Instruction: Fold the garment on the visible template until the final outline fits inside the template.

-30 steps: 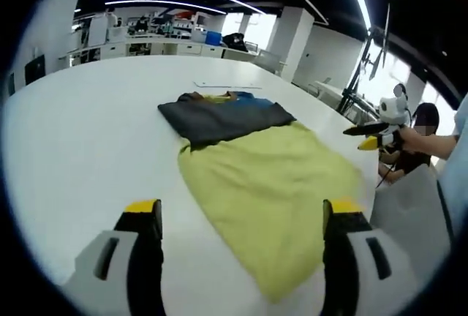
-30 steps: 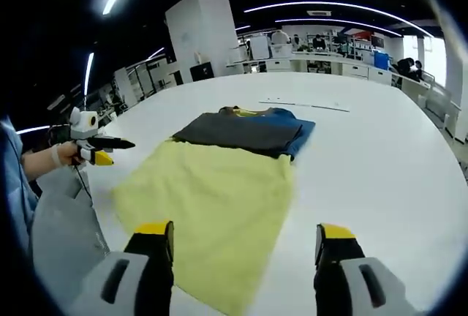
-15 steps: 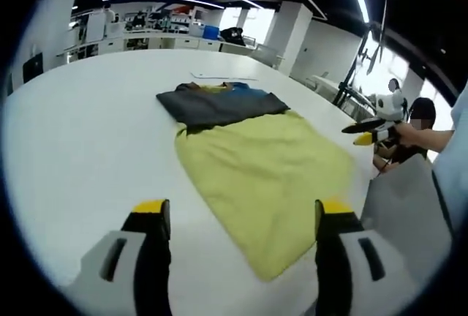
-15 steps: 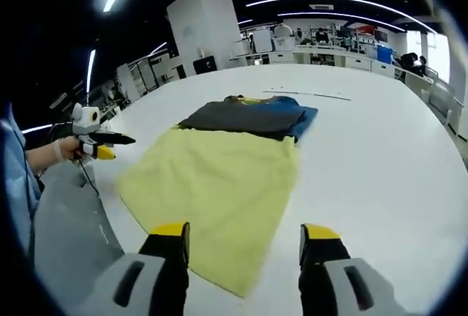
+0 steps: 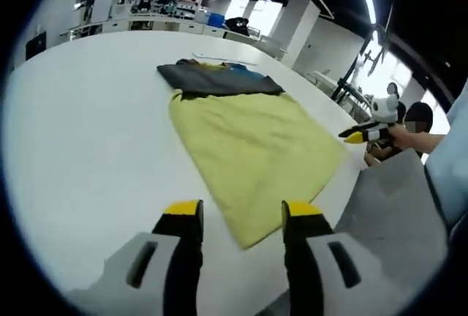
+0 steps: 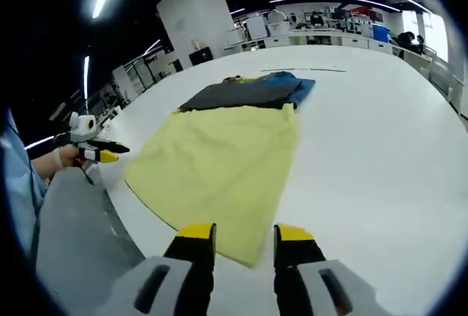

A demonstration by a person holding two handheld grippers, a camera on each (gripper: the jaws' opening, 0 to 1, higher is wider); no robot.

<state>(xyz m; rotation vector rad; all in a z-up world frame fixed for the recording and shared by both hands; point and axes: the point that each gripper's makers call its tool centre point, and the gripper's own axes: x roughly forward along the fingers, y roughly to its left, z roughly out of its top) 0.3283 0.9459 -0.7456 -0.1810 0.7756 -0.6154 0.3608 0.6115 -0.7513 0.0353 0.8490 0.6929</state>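
- The yellow cloth lies flat on the big white table. In the right gripper view the same yellow cloth lies spread out on the table.
- The yellow cloth is the thing to fold. It is not folded yet. It lies open like a sheet.
- At the far end of the yellow cloth there is a pile of folded clothes. The top one is dark grey. A bit of blue and a bit of yellow peek out from behind it. The pile touches the far edge of the yellow cloth.
- In the right gripper view the pile is also at the far end of the yellow cloth, with the blue part on its right.
- The left gripper is just above the near corner of the yellow cloth. Its two jaws with yellow tips stand a little apart. The corner of the cloth shows between them. Nothing is held.
- The right gripper is at the other near corner of the yellow cloth. Its two jaws are also a little apart, with the cloth edge just past the tips. It holds nothing.
- Each gripper can also be seen from the other side, held by a hand near the side edge of the yellow cloth.
- Beside the yellow cloth, at the table's near edge, is the grey front of the person's clothes.
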